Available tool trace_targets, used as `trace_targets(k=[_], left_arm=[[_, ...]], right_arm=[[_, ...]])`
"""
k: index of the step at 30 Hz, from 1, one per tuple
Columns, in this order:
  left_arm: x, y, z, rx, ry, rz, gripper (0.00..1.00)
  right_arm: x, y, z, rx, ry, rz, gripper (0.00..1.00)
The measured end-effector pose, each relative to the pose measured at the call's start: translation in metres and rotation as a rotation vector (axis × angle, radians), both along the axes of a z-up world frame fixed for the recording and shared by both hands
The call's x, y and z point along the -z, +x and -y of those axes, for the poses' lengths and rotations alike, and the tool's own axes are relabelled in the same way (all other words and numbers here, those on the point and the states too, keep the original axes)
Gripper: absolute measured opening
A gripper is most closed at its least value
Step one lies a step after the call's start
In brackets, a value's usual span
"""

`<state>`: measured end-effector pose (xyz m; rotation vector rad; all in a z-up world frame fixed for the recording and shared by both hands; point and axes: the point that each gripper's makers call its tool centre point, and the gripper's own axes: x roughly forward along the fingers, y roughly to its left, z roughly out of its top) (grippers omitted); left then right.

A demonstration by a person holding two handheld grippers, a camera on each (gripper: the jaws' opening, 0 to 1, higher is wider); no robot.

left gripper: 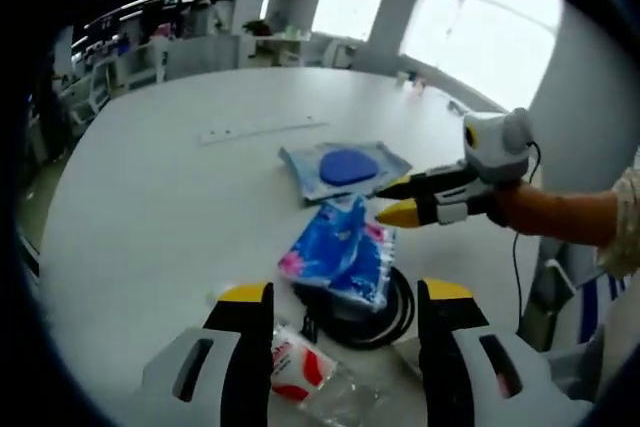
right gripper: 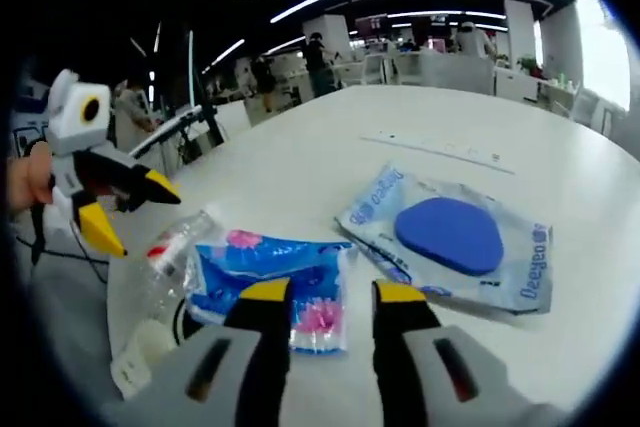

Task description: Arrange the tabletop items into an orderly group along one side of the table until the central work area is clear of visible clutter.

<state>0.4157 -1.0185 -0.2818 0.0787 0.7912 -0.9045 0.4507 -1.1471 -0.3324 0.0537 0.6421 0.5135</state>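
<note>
A: Handling the soft blue floral plastic packet [right gripper: 268,272] near the counter [right gripper: 300,167] edge?
B: Light, crinkly, slippery; pinch its corner. Right claw [right gripper: 330,295] narrow and empty, left claw [left gripper: 345,295] wide.

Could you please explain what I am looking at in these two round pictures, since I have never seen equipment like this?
A person is holding a hand tool with two yellow-tipped jaws in each hand, and a small camera rides on each tool. The left gripper view looks along the left gripper; the right gripper reaches in from the side, held by a hand. The right gripper view looks along the right gripper, with the left gripper at the side. Both grippers are open and hold nothing. On the white table lie a clear packet with a blue pad inside, a blue and pink wrapper, a coiled black cable partly under the wrapper, and a clear bag with red print.
</note>
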Motion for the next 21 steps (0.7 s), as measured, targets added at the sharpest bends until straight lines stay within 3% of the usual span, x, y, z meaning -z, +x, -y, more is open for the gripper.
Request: trace_targets(k=[21], left_arm=[[0.012, -0.002, 0.007, 0.015, 0.012, -0.024, 0.53]], right_arm=[[0.017, 0.004, -0.003, 0.001, 0.034, -0.035, 0.15]])
